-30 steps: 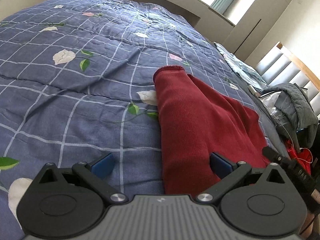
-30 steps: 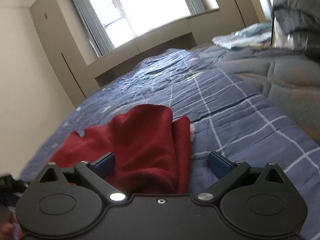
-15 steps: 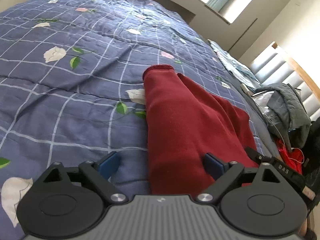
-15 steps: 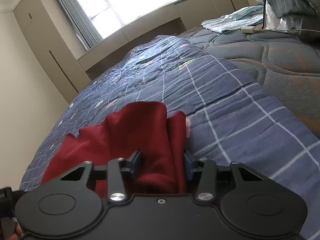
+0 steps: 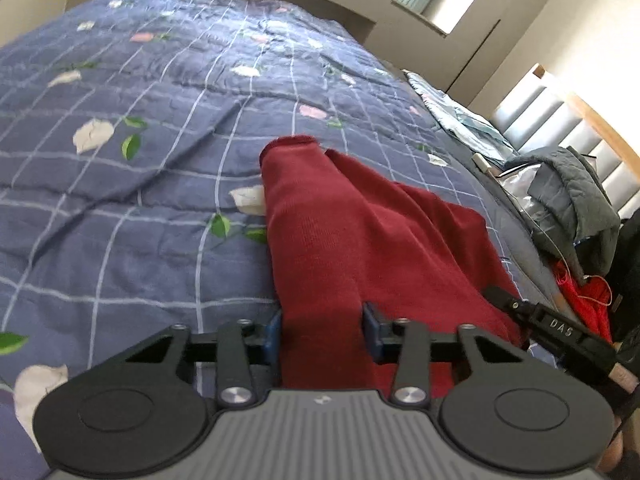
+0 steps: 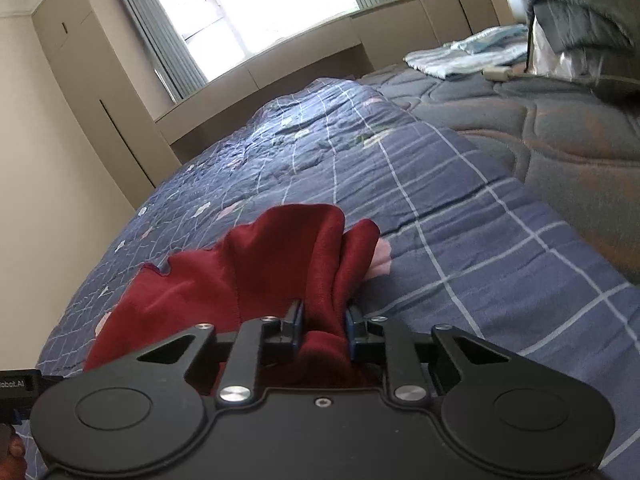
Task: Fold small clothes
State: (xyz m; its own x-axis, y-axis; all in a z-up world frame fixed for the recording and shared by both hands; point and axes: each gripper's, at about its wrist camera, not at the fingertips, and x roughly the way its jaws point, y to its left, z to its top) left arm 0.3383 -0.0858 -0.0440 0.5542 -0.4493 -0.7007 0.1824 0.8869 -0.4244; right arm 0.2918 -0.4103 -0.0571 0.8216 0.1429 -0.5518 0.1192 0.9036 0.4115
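Observation:
A dark red knit garment (image 5: 360, 240) lies on the blue checked flowered quilt (image 5: 140, 160), its sleeve cuff pointing away from me. My left gripper (image 5: 322, 330) is shut on the near edge of the garment, cloth bunched between the blue pads. In the right wrist view the same red garment (image 6: 272, 264) is rumpled and raised, and my right gripper (image 6: 323, 326) is shut on a fold of it. The right gripper's body (image 5: 552, 324) shows at the right edge of the left wrist view.
A grey quilted jacket (image 5: 572, 204) and red cloth (image 5: 580, 300) are piled at the bed's right side by a slatted headboard (image 5: 560, 120). Light blue folded clothes (image 6: 468, 52) lie further up on the grey mattress (image 6: 540, 128). Wardrobes and a window stand behind.
Both grippers went from open to shut on the red garment: the right closed half a second ago, the left closed just now. The garment edge has bunched and lifted slightly.

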